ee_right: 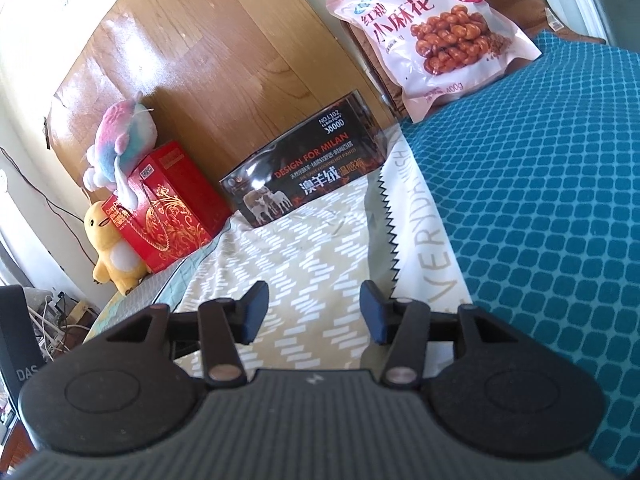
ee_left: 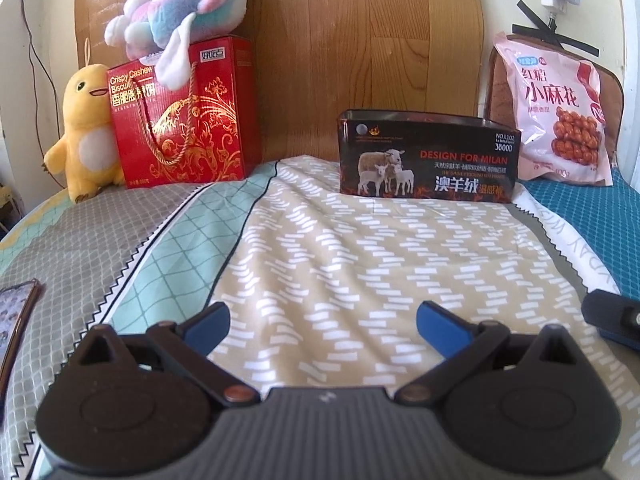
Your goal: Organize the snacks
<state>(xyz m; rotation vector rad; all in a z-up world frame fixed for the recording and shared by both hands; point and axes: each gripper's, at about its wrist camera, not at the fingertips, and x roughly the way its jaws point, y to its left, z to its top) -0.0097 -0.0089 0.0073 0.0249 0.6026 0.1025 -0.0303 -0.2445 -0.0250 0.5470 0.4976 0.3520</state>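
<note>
Both wrist cameras looked low along the bed toward the wooden headboard, the left squarely, the right rolled and from further right, sharing the black tin and red box.

Tin stands between gift box left and snack bag right.

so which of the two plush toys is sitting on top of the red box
The pink-and-blue plush; it lies on the red box. The yellow plush stands on the bed beside the box.
</note>
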